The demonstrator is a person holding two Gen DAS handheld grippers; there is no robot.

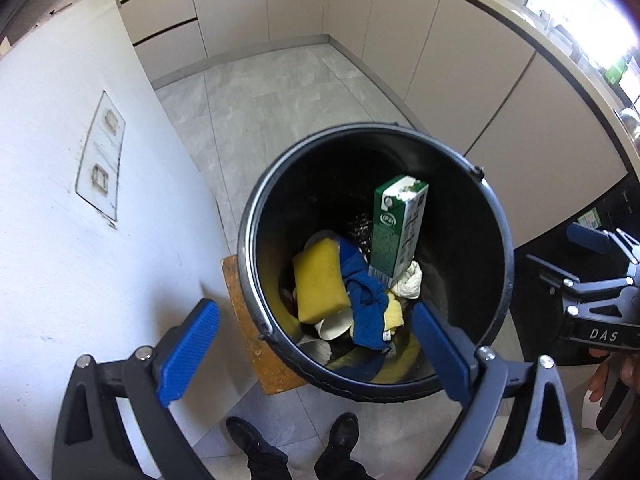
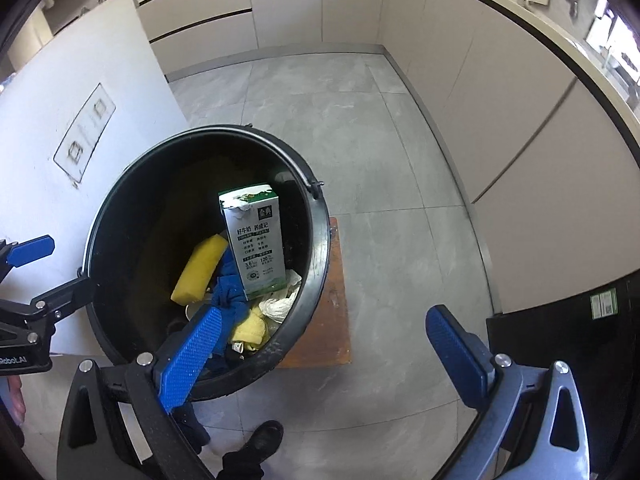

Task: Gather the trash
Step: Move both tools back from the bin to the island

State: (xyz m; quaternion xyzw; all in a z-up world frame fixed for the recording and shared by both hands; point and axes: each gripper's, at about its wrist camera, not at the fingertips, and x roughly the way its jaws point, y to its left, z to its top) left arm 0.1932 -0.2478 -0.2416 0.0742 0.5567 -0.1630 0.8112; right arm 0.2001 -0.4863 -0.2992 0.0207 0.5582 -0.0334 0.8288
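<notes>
A black bucket (image 1: 256, 216) stands on a low wooden stool (image 1: 248, 320) on the floor; it also shows in the right wrist view (image 2: 120, 184). Inside it a green and white milk carton (image 1: 396, 228) (image 2: 254, 240) stands upright among a yellow sponge (image 1: 318, 280) (image 2: 200, 268), a blue cloth (image 1: 370, 308), crumpled white paper (image 1: 408, 282) and a white cup (image 1: 334, 324). My left gripper (image 1: 316, 352) is open and empty above the bucket's near rim. My right gripper (image 2: 324, 344) is open and empty above the bucket's right rim, and it shows at the right edge of the left wrist view (image 1: 576, 260).
A white panel (image 1: 80, 200) with a socket plate stands to the left of the bucket. Beige cabinets (image 1: 460, 60) line the back and right. The grey tile floor (image 2: 360, 128) lies beyond the bucket. The person's black shoes (image 1: 344, 436) stand below.
</notes>
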